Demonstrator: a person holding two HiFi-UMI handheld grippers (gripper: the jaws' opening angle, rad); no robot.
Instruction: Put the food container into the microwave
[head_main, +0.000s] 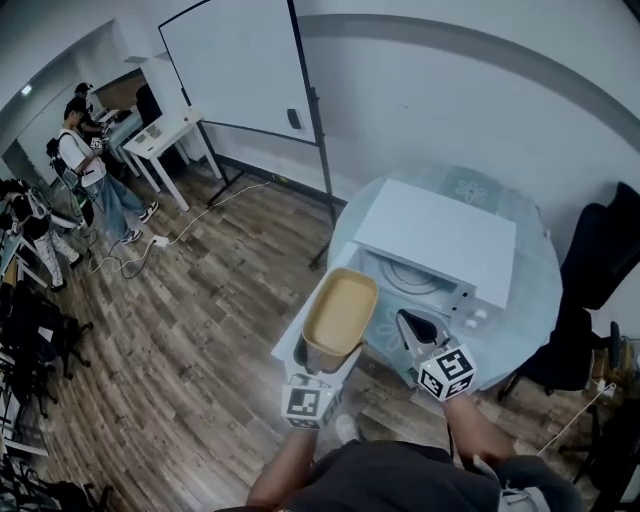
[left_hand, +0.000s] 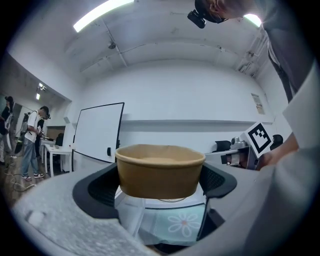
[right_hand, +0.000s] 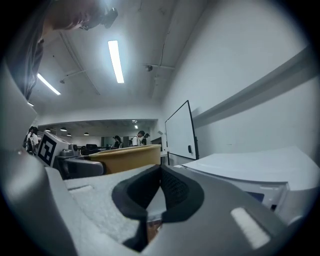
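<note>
While left tool (head_main: 327, 353) clamps food container (head_main: 342, 308), microwave (head_main: 437, 238) just beyond.

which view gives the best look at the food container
The left gripper view: the food container fills the centre, side-on, held between the left gripper's jaws. The head view shows it from above, smaller, open top visible. The right gripper view catches only part of its rim and wall.

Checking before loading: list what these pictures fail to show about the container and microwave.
1. Food container contents: left gripper view is side-on, its wall hides them; head view shows only flat tan.
2. Microwave cavity: head view, its top hides the back.
3. Control panel markings: head view, too small.
</note>
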